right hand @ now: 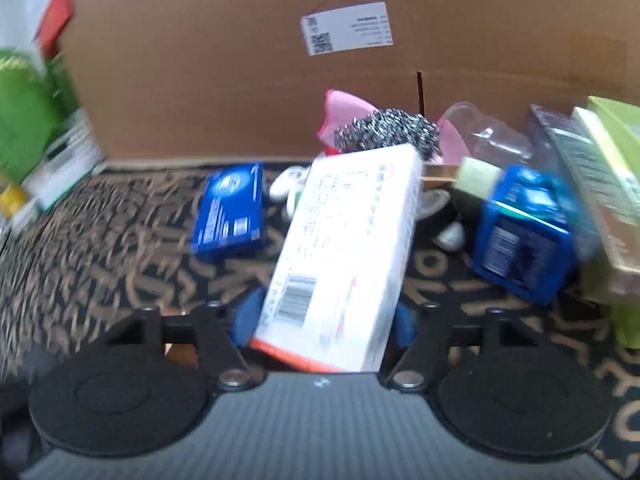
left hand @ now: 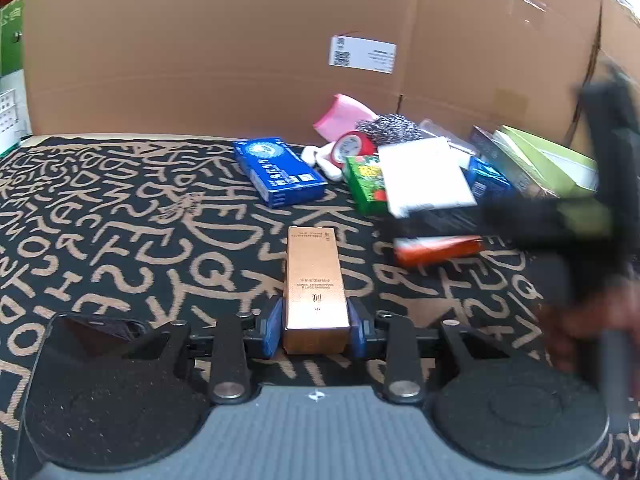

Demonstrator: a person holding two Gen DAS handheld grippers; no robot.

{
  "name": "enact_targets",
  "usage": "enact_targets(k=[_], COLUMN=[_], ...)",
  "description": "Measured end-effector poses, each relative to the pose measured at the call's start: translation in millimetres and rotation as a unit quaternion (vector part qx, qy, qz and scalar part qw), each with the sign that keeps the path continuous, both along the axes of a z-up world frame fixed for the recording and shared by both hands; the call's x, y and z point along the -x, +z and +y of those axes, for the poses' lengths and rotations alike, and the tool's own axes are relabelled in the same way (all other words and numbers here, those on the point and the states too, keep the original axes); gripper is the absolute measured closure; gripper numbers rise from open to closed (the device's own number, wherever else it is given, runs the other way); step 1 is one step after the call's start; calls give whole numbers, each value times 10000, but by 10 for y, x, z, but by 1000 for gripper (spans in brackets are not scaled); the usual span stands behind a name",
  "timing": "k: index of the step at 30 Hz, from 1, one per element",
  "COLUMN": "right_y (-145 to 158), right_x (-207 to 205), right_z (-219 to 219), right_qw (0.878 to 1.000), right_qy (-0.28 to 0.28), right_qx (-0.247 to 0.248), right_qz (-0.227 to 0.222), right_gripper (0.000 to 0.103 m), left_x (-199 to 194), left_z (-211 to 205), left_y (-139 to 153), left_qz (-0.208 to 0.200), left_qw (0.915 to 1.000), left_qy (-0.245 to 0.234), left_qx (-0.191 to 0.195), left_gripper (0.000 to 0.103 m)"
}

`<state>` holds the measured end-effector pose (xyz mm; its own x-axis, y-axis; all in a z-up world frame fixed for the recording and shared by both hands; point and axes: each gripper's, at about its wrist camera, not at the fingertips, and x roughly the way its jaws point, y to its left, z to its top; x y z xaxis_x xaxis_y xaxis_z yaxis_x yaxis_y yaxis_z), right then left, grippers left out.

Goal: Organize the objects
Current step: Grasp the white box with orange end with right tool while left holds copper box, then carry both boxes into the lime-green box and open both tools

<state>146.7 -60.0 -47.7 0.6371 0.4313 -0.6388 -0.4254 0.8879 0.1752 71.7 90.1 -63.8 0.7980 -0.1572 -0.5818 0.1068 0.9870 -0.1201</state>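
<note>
Two grippers, each pinching one carton clear of the clutter at the mat's (left hand: pixel 120 208) far-right corner: left gripper (left hand: pixel 316 326) clamps a copper box (left hand: pixel 315 288); right gripper (right hand: pixel 324 320) grips a white carton (right hand: pixel 344 256), tilted, apparently for sorting.

From the left wrist view, the patterned tabletop (left hand: pixel 120 216) lay bare from nine to eleven o'clock, giving a wide lane. A cardboard wall (left hand: pixel 224 52) closed off the far side at twelve. At one o'clock a blue box (left hand: pixel 280 170) lay flat, and past it toward two a heap blocked the way: a green carton (left hand: pixel 366 184), a steel scourer (left hand: pixel 390 128) and a pink cloth (left hand: pixel 342 114), touching one another. An orange tube (left hand: pixel 438 249) lay just below them.
</note>
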Motion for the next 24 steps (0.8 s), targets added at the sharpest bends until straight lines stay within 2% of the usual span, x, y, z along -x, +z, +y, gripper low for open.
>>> enact_targets(k=[1,2,4,7,10,11,12,13,14,17,20,21,24], right_y=[1,-11,-12,2,49,68,87,115,139,202,269,274,203], right_x=[97,199,406,736,987,1042,1095,1147,1188,1300,1373,1372,1239], right_z=[-134,-282,-607,-1037,-1405,-1506,-1589,-1630,-1639,-1589,-1530,-1503,-1394], right_qw=[9999,9999,9999,9998,9996,9995,9991,9981,9954,9849,9860,9871,9841], right_qy=[107,159,140,24,-66,-118,-279,-531,-785,-992,-682,-491,-125], right_qx=[24,64,63,161,116,62,81,253,544,1220,1126,1089,1327], right_qz=[7,11,60,120,249,301,293,183,-50,-730,-1027,-1067,-1174], right_gripper=[56,81,85,85,85,79,57,40,17,15,14,10,7], left_x=[-3,-2,-6,20,57,69,84,94,96,88,60,39,-50], left_z=[-28,-55,-163,-404,-628,-700,-777,-831,-880,-953,-974,-994,-1067], left_y=[5,7,0,2,0,5,8,12,19,50,62,58,29], left_qz=[14,22,63,98,228,252,239,228,221,172,203,222,306], left_qw=[10000,9998,9988,9958,9896,9885,9887,9888,9888,9894,9893,9892,9879], left_qy=[-79,-192,-442,-886,-1362,-1444,-1449,-1459,-1464,-1442,-1448,-1452,-1519], left_qx=[30,94,205,218,394,383,307,231,170,78,-2,-24,-90], left_gripper=[68,68,68,68,68,68,66,60,47,44,44,44,45])
